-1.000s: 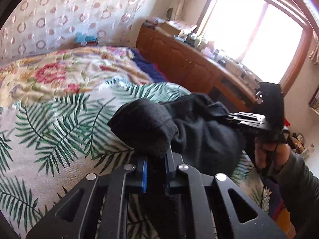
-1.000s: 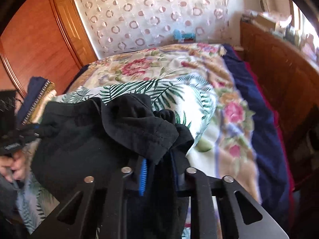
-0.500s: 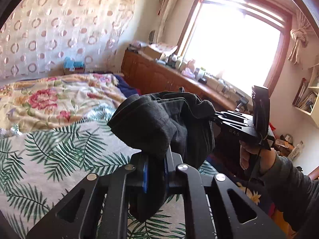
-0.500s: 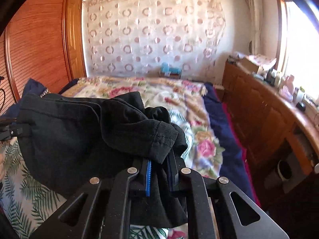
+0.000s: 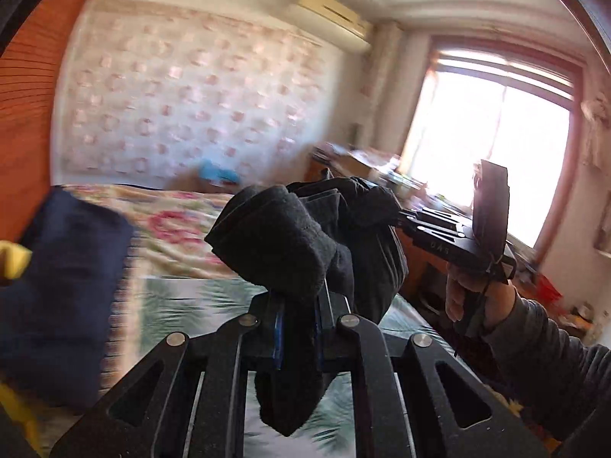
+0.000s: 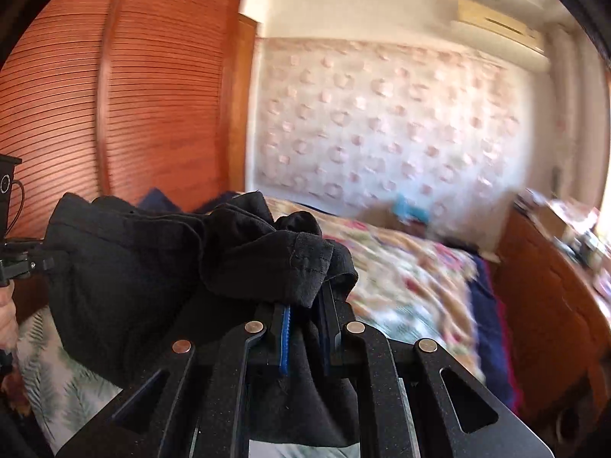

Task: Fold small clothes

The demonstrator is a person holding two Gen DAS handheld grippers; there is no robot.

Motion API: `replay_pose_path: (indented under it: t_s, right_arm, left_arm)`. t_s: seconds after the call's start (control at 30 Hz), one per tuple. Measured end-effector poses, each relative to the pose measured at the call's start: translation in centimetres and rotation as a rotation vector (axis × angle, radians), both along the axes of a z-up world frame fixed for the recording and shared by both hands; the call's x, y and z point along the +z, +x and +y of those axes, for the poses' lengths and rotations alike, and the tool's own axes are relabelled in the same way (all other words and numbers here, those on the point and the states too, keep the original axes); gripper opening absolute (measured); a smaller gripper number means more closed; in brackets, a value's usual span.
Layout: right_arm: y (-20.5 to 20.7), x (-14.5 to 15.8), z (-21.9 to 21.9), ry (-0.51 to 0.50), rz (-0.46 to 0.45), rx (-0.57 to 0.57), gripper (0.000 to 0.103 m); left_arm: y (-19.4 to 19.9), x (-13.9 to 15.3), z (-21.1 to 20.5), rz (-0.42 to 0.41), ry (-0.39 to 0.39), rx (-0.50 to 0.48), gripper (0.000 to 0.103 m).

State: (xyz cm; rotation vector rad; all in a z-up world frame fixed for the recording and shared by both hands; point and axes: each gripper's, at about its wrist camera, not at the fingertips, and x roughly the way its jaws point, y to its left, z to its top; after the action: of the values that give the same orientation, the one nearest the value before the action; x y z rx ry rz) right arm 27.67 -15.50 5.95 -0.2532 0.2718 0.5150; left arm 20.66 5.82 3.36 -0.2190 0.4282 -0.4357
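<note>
We had the left gripper [image 5: 298, 305] clamped on one edge of the black garment [image 5: 290, 244], and the right gripper [image 6: 305, 324], at its three o'clock, pinched the opposite edge. The cloth hung between both jaws above the bed [image 6: 412, 274], likely lifted to spread it before folding.

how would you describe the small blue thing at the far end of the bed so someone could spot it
Start at the bed with the floral quilt and follow it to the circle-patterned wall. At its foot sits a small turquoise object, too blurred to identify, the only bright blue there.
</note>
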Motion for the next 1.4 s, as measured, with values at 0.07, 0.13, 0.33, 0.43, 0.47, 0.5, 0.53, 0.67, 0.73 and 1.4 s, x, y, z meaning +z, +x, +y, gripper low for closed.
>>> replay_pose_path:
  t_s: [0.07, 0.13, 0.33, 0.43, 0.47, 0.5, 0.53, 0.67, 0.73, 1.4]
  right_arm:
    - [1.7, 0.4, 4.0, -0.004, -0.007, 0.064, 0.010]
    - [4.0, 1.1, 8.4, 0.002, -0.007, 0.118, 0.002]
    - [11.6, 0.7, 20.5, -0.043, 0.026, 0.260, 0.000]
    - [14.4, -2.2, 23.5, -0.103, 0.058, 0.285, 0.000]
    - [15.0, -3.1, 23.6, -0.100, 0.079, 0.291, 0.000]
    - [15.9, -3.7, 23.2, -0.081, 0.109, 0.291, 0.000]
    - [16.6, -4.1, 23.2, -0.072, 0.126, 0.269, 0.001]
    - [19.6, -4.5, 21.4, 0.013, 0.238, 0.232, 0.001]
    - [19.8, -4.0, 20.8, 0.068, 0.285, 0.237, 0.009]
    - [31.2, -10.2, 19.8, 0.361, 0.784, 0.583, 0.052]
  left_arm:
    - [-0.5, -0.2, 3.6, -0.004, 0.001, 0.083, 0.012]
    - [-0.5, -0.9, 6.4, 0.008, -0.004, 0.154, 0.012]
    - [0.2, -4.3, 13.1, 0.023, -0.017, 0.357, 0.011]
    - [2.1, -6.0, 15.0, 0.080, -0.038, 0.374, 0.011]
    - [2.4, -6.5, 15.3, 0.088, -0.030, 0.377, 0.011]
    - [2.5, -6.7, 15.6, 0.087, -0.035, 0.375, 0.011]
    - [2.1, -7.1, 15.8, 0.089, -0.037, 0.373, 0.011]
    - [2.2, -7.9, 16.3, 0.096, -0.051, 0.380, 0.011]
    - [1.4, -7.8, 16.5, 0.092, -0.066, 0.378, 0.011]
    - [0.8, -7.5, 16.0, 0.134, -0.019, 0.362, 0.011]
